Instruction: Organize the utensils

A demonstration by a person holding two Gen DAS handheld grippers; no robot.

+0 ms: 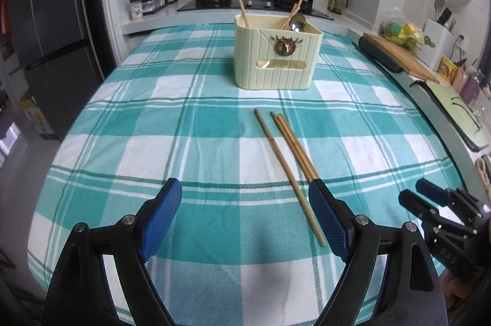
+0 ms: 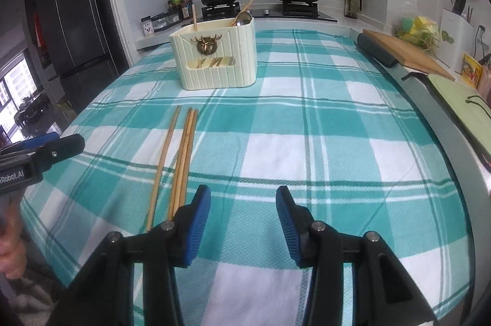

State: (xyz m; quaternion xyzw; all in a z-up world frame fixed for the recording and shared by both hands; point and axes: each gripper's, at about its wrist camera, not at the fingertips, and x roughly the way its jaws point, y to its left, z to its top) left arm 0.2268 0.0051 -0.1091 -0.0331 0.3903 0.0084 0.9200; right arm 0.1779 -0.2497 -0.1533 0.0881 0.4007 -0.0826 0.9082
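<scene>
Left wrist: three loose chopsticks (image 1: 287, 154)

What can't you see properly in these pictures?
- Near ends of two chopsticks: hidden behind a blue finger pad in the left wrist view, and behind a pad in the right wrist view.
- Inside of the cream holder: its walls hide the lower parts of the spoon and sticks, both views.
- Spice jar labels: too small to read.

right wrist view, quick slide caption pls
Open right gripper beside three chopsticks on checked cloth, utensil holder beyond.
</scene>
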